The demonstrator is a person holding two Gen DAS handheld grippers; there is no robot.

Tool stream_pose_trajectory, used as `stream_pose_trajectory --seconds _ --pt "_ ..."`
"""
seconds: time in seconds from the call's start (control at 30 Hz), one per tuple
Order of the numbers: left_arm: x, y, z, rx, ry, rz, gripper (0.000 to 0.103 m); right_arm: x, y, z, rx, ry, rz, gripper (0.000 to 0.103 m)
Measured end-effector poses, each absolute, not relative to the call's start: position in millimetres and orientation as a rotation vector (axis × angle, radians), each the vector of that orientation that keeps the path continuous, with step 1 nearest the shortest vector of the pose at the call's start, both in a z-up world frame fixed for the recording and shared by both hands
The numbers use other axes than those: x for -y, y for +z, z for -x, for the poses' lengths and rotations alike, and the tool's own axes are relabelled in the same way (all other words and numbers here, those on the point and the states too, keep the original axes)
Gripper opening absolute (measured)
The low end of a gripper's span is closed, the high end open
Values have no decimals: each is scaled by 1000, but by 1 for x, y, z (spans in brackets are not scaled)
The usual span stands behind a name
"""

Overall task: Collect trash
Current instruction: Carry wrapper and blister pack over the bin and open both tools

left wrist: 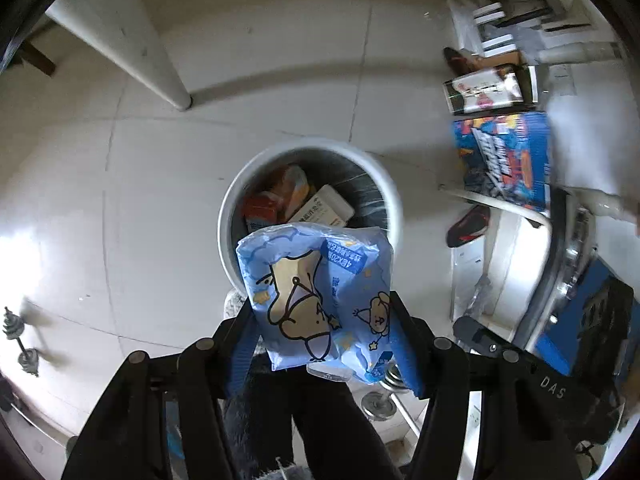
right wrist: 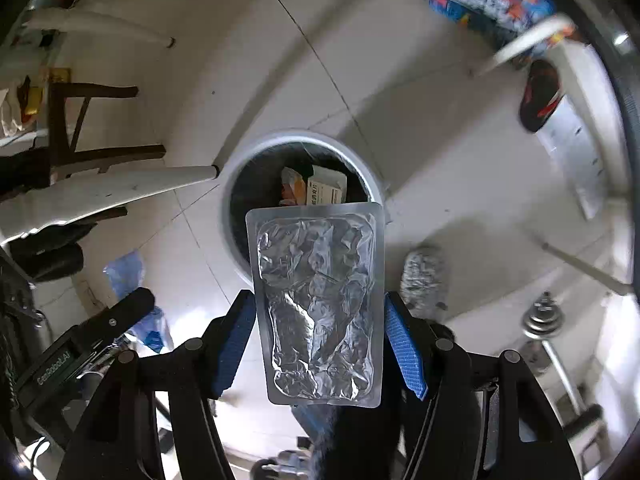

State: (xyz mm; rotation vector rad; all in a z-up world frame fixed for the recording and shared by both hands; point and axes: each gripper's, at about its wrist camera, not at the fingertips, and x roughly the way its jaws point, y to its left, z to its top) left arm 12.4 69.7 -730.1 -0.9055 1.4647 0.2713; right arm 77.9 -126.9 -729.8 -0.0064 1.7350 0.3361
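Note:
A white round trash bin (left wrist: 384, 178) stands on the tiled floor below, with boxes and wrappers (left wrist: 308, 200) inside. My left gripper (left wrist: 320, 312) is shut on a blue tissue pack with cartoon bears (left wrist: 316, 296), held above the bin's near rim. In the right wrist view the same bin (right wrist: 370, 168) lies below. My right gripper (right wrist: 320, 312) is shut on a silver foil blister pack (right wrist: 316, 304), held over the bin's near edge. The left gripper's body (right wrist: 80, 344) shows at lower left there.
A white table leg (left wrist: 132, 44) slants at upper left. Blue boxes (left wrist: 504, 156) and a red-black shoe (left wrist: 468, 226) lie at right. Dumbbells (left wrist: 20, 344) lie on the floor at left. A dark wooden chair (right wrist: 84, 128) stands at left.

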Motion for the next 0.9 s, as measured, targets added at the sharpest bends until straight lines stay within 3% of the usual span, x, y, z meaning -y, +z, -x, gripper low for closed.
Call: stream_pose_trajectory --seconds 0.07,0.13,0.2,0.3,0.37,0.4,0.9 --pt "-67 -752 -13 -1472 273 921 60 125 -756 -78 -1738 342 13 67" --pt "-67 -763 -11 -1475 278 929 68 124 -777 -81 -1752 349 5 67" --pt "-70 -769 -8 -1474 293 934 84 120 -793 -84 -1751 366 -12 67" --pt "-75 -771 -1 -1470 318 911 97 113 -803 -85 -1760 411 -25 68" --pt "-79 -766 4 -1466 352 886 97 111 -803 -83 -1751 420 -15 87" --pt "-81 -762 8 -1459 369 876 97 110 -800 -82 -1741 417 7 101" --pt "-66 -666 45 -1408 512 600 97 112 -702 -54 -1582 356 338 102"
